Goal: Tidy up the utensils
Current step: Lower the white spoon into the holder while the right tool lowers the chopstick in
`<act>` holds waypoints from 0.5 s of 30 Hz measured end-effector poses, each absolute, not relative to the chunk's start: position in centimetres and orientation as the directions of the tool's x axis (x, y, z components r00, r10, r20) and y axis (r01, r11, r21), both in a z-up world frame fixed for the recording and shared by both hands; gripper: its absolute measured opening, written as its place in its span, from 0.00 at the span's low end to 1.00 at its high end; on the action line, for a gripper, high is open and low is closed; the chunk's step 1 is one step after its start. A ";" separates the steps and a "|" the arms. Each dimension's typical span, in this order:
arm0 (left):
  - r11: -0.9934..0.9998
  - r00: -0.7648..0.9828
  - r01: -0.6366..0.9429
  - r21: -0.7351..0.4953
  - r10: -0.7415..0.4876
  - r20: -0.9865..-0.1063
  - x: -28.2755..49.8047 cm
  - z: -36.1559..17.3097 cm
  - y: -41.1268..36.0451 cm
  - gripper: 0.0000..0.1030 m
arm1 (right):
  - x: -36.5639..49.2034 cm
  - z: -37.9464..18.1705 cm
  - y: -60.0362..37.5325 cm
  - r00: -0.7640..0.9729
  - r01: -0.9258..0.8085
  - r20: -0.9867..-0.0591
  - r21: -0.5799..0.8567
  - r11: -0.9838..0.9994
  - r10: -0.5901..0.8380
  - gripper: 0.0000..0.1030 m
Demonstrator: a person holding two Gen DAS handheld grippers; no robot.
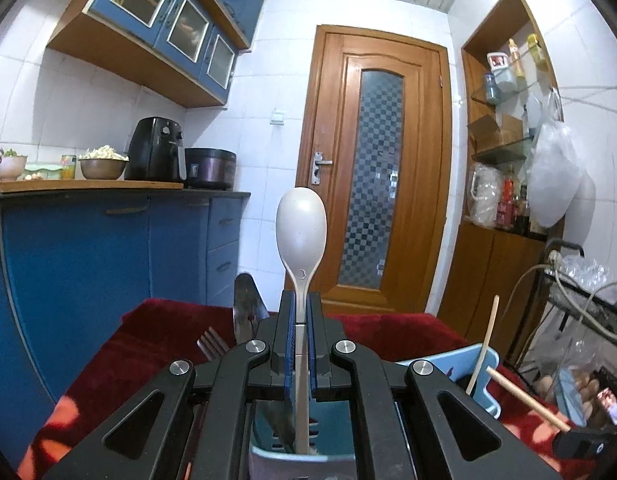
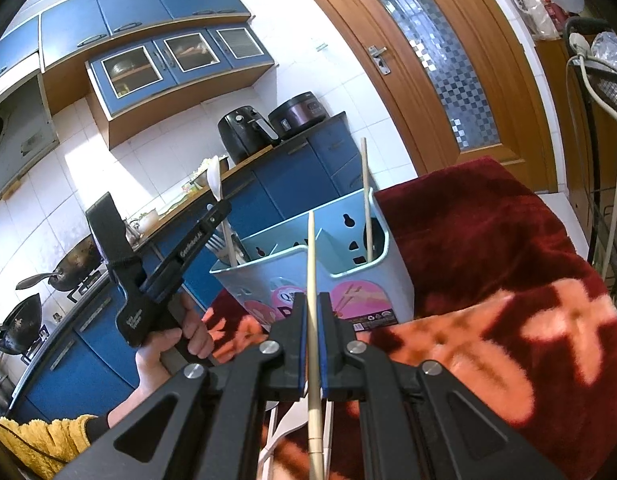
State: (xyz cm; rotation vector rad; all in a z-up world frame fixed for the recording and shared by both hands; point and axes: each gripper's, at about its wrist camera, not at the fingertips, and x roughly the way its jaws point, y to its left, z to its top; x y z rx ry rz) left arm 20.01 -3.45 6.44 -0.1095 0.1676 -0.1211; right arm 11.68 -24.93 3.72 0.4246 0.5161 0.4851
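While both tools are in use, the left gripper [image 1: 301, 320] has its jaws clamped on the handle of a white spoon [image 1: 301, 224], bowl upward, with the handle's lower end reaching down into the end compartment of a light blue utensil holder [image 2: 348, 280]. A fork [image 1: 213, 345] and a metal blade-like utensil [image 1: 246, 304] stand in that same compartment. From the right wrist view, a hand [image 2: 176, 344] with a yellow sleeve [image 2: 48, 436] grips the left gripper's handle. White lettering runs along the tool's arm and handle, too small to read.

The right gripper [image 2: 313, 312] has its jaws closed on a single pale chopstick [image 2: 311, 256], tip pointing toward the holder. A second chopstick [image 2: 366, 200] stands upright in the opposite end compartment. The middle compartment shows nothing in it.

The holder sits on a red and orange blanket [image 2: 488, 240] covering the table. Its front carries a pink sticker [image 2: 360, 300] with a chopstick drawing, a letter "Q" and small print that cannot be made out.
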 end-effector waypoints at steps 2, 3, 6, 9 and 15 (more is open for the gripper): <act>0.989 0.977 0.110 -0.103 -0.127 -0.171 19.8 6.2 -3.4 0.05 | 11.6 3.7 -24.9 0.761 -0.329 -0.362 0.499 0.801 0.538 0.06; 0.989 0.975 0.110 -0.101 -0.127 -0.181 19.7 6.2 -3.4 0.05 | 11.6 3.6 -24.9 0.761 -0.330 -0.362 0.500 0.801 0.539 0.06; 0.987 0.970 0.107 -0.121 -0.130 -0.205 19.5 6.1 -3.0 0.08 | 11.5 3.6 -24.9 0.759 -0.330 -0.364 0.499 0.801 0.540 0.06; 0.985 0.963 0.105 -0.135 -0.134 -0.235 19.5 6.0 -2.5 0.13 | 11.5 3.7 -24.8 0.758 -0.331 -0.363 0.502 0.799 0.542 0.06; 0.984 0.956 0.108 -0.142 -0.142 -0.256 19.1 5.9 -2.2 0.13 | 11.4 3.8 -24.6 0.758 -0.335 -0.362 0.498 0.800 0.543 0.06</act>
